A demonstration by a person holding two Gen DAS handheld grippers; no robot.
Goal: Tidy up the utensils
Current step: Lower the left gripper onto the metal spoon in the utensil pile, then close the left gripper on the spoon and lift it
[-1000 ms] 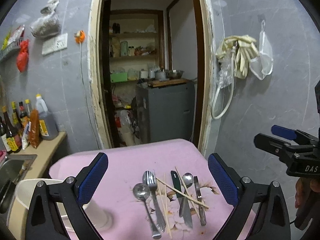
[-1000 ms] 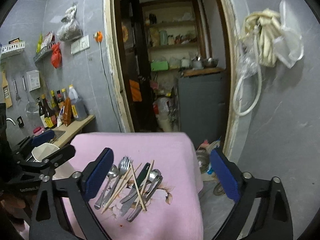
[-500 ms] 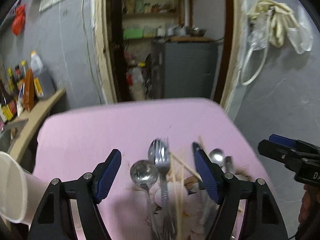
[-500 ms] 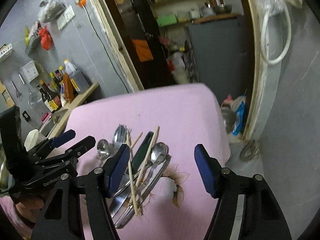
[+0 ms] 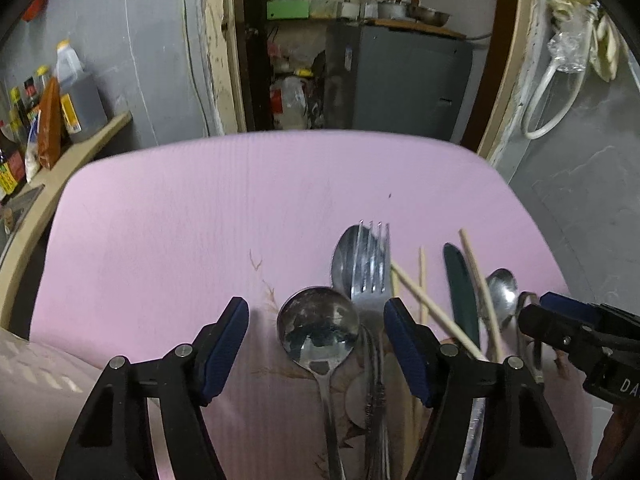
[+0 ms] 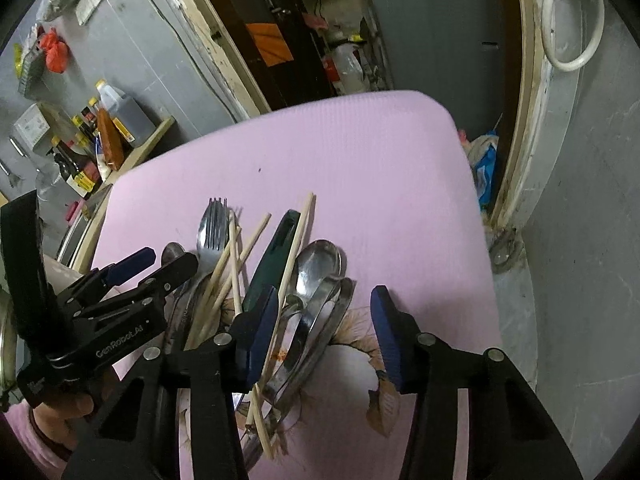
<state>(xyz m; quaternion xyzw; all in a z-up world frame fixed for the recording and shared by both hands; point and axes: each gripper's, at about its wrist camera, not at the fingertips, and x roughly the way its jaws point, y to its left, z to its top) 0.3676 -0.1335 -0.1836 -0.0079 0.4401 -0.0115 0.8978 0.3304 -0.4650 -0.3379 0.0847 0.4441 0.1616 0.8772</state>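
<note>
Utensils, heaped lengthwise on a pink mat (image 5: 192, 216) over a small table. Round-bowled spoon (image 5: 318, 330) at the pile's left edge, with a fork (image 5: 370, 264) overlapping a second spoon just beside it. Pale wooden chopsticks (image 6: 224, 272) crossed loosely over the middle. Dark green-handled knife (image 6: 270, 264) to their right, then an oval spoon (image 6: 318, 264) and a pair of metal tongs (image 6: 324, 320) resting against it (arms close together at the tip, gripped by nothing).

Left gripper (image 5: 316, 320) low over the pile, jaws just narrowed yet still apart, blue pads flanking the round spoon bowl and the fork neck without pressing either. Right gripper (image 6: 326, 312) low over the right half, jaws likewise just narrowed, not clamped; oval spoon and tongs between the pads, left pad close by one chopstick and the knife (contact too fine to judge).

White cup (image 5: 36, 384) at the mat's near-left corner. Sauce bottles (image 6: 100, 136) on a wooden ledge by the grey wall. Doorway beyond, grey cabinet (image 5: 404, 76) inside.
</note>
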